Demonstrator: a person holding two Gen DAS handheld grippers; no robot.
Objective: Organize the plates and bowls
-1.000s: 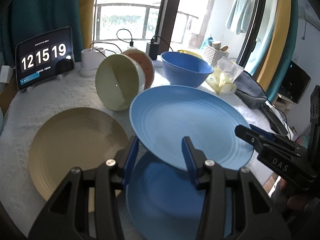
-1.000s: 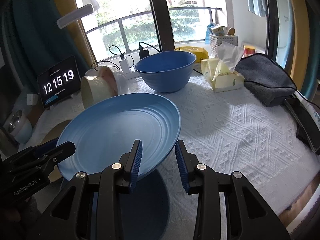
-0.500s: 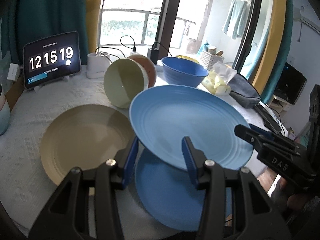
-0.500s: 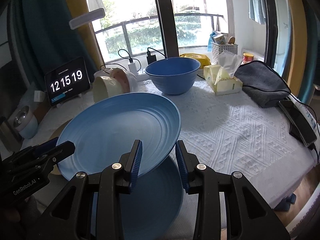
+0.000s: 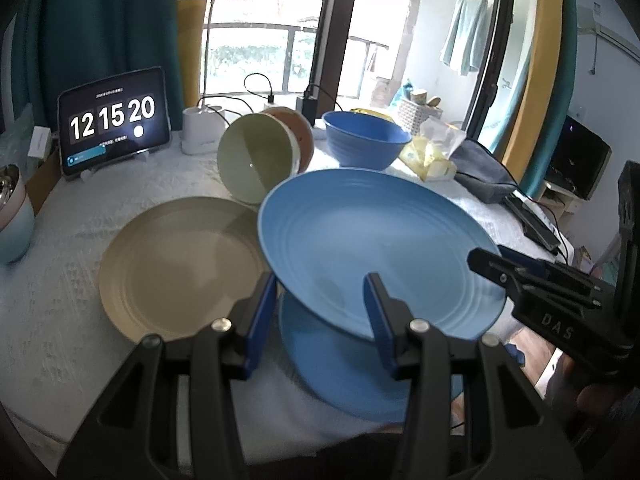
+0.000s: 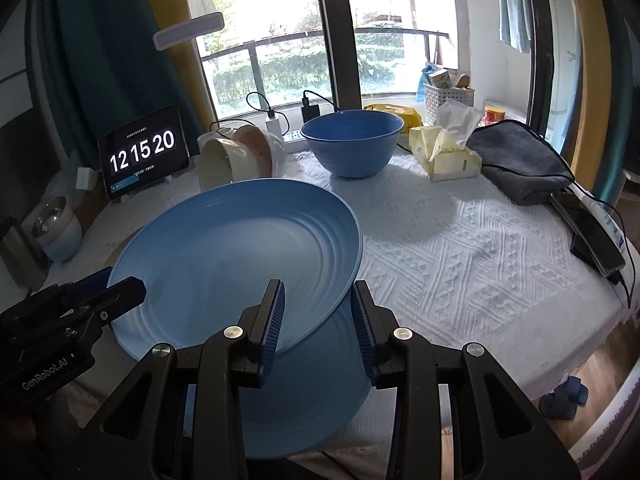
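1. The left tongs (image 5: 320, 308) and the right tongs (image 6: 318, 316) each clamp the rim of one blue plate (image 5: 372, 248), one on each side of it, and hold it tilted in the air above the near edge of the worktop (image 6: 460, 256).
2. A second blue plate (image 5: 340, 364) lies flat under the raised one, its near rim jutting past the worktop's near edge; nothing is on it.
3. A beige plate (image 5: 172, 264) lies flat and empty just to the left of the lower blue plate.
4. Behind the plates a pale green bowl (image 5: 256, 160) lies on its side with its mouth toward the near edge, and a pink speckled bowl (image 5: 296, 128) is nested against its back.
5. A deep blue bowl (image 6: 352, 140) stands upright near the far edge; its inside cannot be seen.
6. To the right of it sit a yellow tissue pack (image 6: 448, 152) with a tissue sticking up and a folded grey cloth (image 6: 520, 160).
7. At the far left corner a tablet (image 5: 114, 120) leans upright and shows a clock.
8. A white basket (image 6: 448, 100) behind the tissue pack holds small items that are too small to tell.
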